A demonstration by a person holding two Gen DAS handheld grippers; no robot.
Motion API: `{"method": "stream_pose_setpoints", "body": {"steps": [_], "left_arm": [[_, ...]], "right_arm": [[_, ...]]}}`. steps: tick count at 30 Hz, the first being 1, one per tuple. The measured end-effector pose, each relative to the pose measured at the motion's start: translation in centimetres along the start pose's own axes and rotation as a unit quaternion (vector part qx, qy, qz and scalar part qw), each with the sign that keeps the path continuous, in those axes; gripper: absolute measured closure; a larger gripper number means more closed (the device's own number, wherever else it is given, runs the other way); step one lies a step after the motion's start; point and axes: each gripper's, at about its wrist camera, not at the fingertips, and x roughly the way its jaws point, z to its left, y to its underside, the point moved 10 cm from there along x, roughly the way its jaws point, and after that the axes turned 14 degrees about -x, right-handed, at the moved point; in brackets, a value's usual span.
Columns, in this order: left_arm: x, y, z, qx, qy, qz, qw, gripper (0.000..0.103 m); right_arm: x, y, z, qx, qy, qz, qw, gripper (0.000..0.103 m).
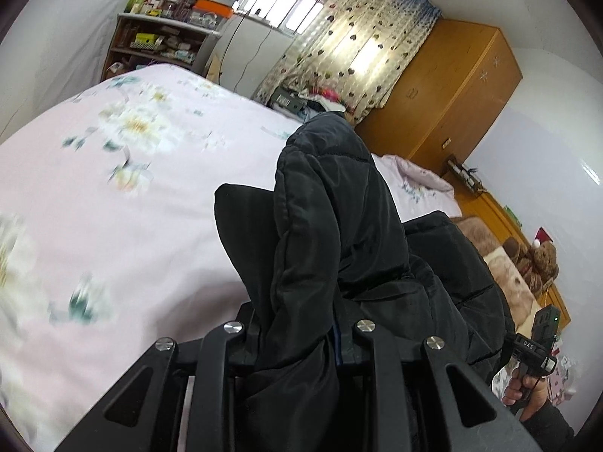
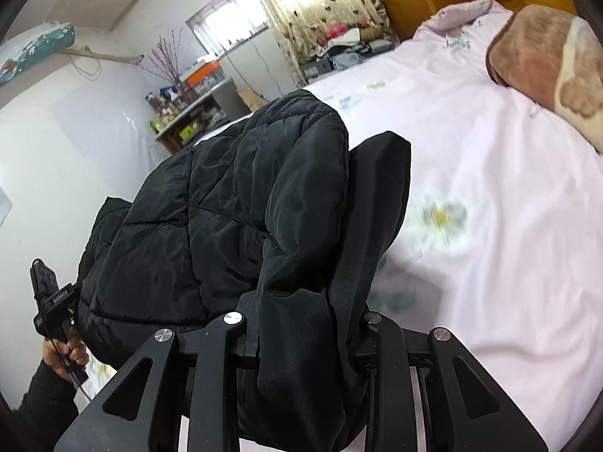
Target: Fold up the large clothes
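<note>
A black quilted puffer jacket (image 1: 331, 226) hangs lifted above the pink floral bed (image 1: 113, 188). My left gripper (image 1: 297, 339) is shut on a bunched edge of the jacket, which covers its fingertips. My right gripper (image 2: 305, 324) is shut on another edge of the same jacket (image 2: 226, 207), fingertips also buried in fabric. The right gripper's handle shows at the lower right of the left wrist view (image 1: 535, 342); the left gripper's handle shows at the lower left of the right wrist view (image 2: 52, 301). The jacket spans between them.
The bed's pink quilt (image 2: 490, 188) spreads under the jacket. A brown plush blanket (image 2: 542, 49) lies at its head. A wooden wardrobe (image 1: 452, 94), a cluttered shelf (image 1: 158, 37) and a curtained window (image 1: 358, 37) stand beyond the bed.
</note>
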Motion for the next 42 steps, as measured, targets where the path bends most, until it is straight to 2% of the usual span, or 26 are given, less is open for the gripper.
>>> {"method": "stream_pose_setpoints", "body": {"steps": [4, 8, 12, 14, 16, 17, 19, 21, 26, 30, 33, 35, 37, 39, 42], "left_arm": [[3.0, -2.6, -0.9, 0.01, 0.004, -0.004, 0.9999, 0.078], [6.7, -3.0, -0.4, 0.014, -0.002, 0.006, 0.9999, 0.078], [10.9, -1.4, 2.0, 0.003, -0.023, 0.029, 0.9993, 0.078], [12.8, 0.3, 3.8, -0.009, -0.045, 0.047, 0.9978, 0.077], [13.8, 2.2, 6.7, -0.03, -0.066, 0.061, 0.9955, 0.075], [13.9, 2.8, 7.9, -0.045, -0.066, 0.066, 0.9946, 0.072], [13.8, 3.7, 9.1, -0.057, -0.063, 0.07, 0.9939, 0.068], [13.4, 3.9, 9.3, -0.058, -0.063, 0.07, 0.9939, 0.063], [11.2, 3.4, 8.6, -0.061, -0.069, 0.068, 0.9934, 0.062], [7.3, 2.2, 7.2, -0.035, -0.084, 0.019, 0.9957, 0.063], [5.9, 2.1, 5.3, -0.004, -0.074, 0.004, 0.9973, 0.062], [6.0, 2.8, 5.0, 0.022, -0.083, 0.007, 0.9963, 0.062], [7.1, 3.7, 5.7, 0.027, -0.101, 0.024, 0.9942, 0.062], [8.3, 4.4, 8.0, 0.005, -0.134, 0.048, 0.9898, 0.062], [7.4, 4.3, 8.8, -0.024, -0.136, 0.05, 0.9892, 0.062]], "right_arm": [[2.5, -3.9, -1.5, -0.003, 0.007, -0.006, 1.0, 0.076], [4.6, -4.9, -3.6, 0.0, 0.014, 0.001, 1.0, 0.075], [7.9, -4.3, -6.2, 0.016, 0.014, 0.018, 1.0, 0.074], [10.0, -2.6, -7.7, 0.033, 0.024, 0.047, 0.998, 0.072], [12.1, -0.2, -9.2, 0.048, 0.036, 0.081, 0.995, 0.065], [12.7, 0.7, -9.8, 0.056, 0.04, 0.092, 0.993, 0.061], [13.0, 1.7, -10.7, 0.074, 0.035, 0.091, 0.992, 0.046], [12.8, 1.8, -11.0, 0.082, 0.035, 0.09, 0.992, 0.041], [9.8, 0.8, -10.7, 0.074, 0.051, 0.075, 0.993, 0.039], [5.3, -0.2, -11.1, 0.064, 0.091, 0.028, 0.993, 0.039], [3.6, -0.3, -9.3, 0.039, 0.087, 0.013, 0.995, 0.039], [3.9, 0.3, -7.8, 0.012, 0.086, 0.026, 0.996, 0.039], [5.3, 1.1, -6.9, 0.004, 0.077, 0.048, 0.996, 0.039], [6.8, 2.7, -7.3, 0.011, 0.076, 0.08, 0.994, 0.039], [6.9, 3.4, -7.6, 0.01, 0.094, 0.098, 0.991, 0.04]]}}
